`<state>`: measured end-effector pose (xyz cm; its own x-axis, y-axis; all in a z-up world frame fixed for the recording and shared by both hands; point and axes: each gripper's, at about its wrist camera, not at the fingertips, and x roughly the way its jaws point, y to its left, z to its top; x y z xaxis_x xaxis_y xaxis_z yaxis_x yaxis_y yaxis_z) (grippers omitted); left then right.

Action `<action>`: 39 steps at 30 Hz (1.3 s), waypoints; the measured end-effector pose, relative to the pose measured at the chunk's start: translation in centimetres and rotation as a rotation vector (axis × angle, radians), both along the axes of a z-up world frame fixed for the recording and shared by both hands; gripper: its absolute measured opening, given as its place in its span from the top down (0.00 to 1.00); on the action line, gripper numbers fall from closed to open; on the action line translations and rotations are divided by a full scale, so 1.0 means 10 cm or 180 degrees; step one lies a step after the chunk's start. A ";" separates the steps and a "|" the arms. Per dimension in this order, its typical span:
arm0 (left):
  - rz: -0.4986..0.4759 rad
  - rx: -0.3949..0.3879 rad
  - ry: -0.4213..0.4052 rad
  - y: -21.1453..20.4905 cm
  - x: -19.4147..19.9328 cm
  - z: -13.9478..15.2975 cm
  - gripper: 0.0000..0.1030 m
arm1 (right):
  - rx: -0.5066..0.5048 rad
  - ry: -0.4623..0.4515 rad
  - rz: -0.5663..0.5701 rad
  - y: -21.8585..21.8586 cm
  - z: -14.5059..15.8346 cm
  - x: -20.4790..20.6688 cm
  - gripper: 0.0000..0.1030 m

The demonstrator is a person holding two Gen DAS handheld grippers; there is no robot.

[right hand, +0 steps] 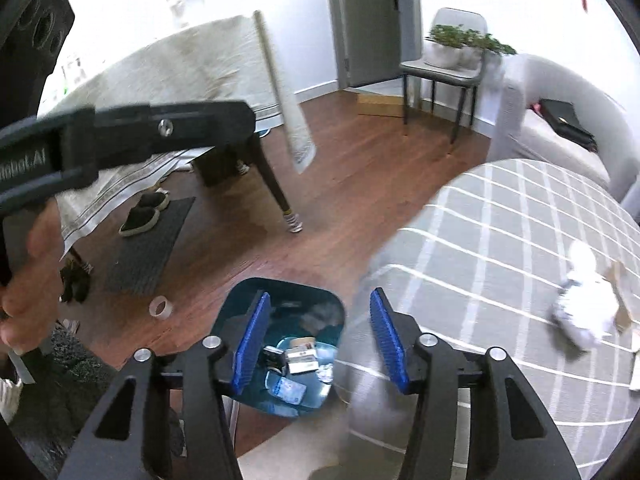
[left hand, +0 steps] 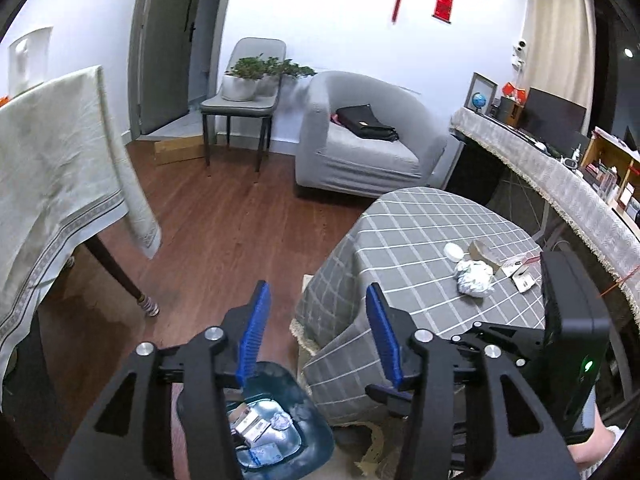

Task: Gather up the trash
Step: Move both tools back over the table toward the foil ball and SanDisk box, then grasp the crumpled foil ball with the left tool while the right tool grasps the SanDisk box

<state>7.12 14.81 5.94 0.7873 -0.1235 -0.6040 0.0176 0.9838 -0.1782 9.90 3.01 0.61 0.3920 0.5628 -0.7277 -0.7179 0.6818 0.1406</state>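
Nearest, both tongs hang spread and empty over the blue bin point(right hand: 282, 344) on the floor, which already holds boxes and wrappers. From the left gripper point(left hand: 318, 330) the bin sits at six o'clock, just beneath its blue pads. Farther on, at two o'clock, the remaining trash lies on the checked table point(left hand: 400, 240): a crumpled foil wad point(left hand: 474, 277), roughly round with no clear long axis, with a white lid point(left hand: 453, 250) and torn packaging point(left hand: 516, 268) just beyond it. From the right gripper point(right hand: 316, 336) the wad point(right hand: 582, 312) lies at three o'clock; judging by both views, that hand is nearer.

Both wrist views downward, sharing bin point(left hand: 276, 432)
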 end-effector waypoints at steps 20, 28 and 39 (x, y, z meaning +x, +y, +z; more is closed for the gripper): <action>-0.0520 0.0048 0.0199 -1.26 0.60 -0.23 0.33 | -0.0151 -0.0152 -0.0873 -1.45 0.13 0.19 0.51; -0.0677 0.0196 0.0337 -1.69 0.89 -0.42 0.29 | -0.0073 -0.0130 -0.1177 -2.07 0.11 0.22 0.31; -0.0794 0.0240 0.0575 -2.03 1.20 -0.72 0.28 | -0.0025 -0.0011 -0.1452 -2.61 0.00 0.33 0.14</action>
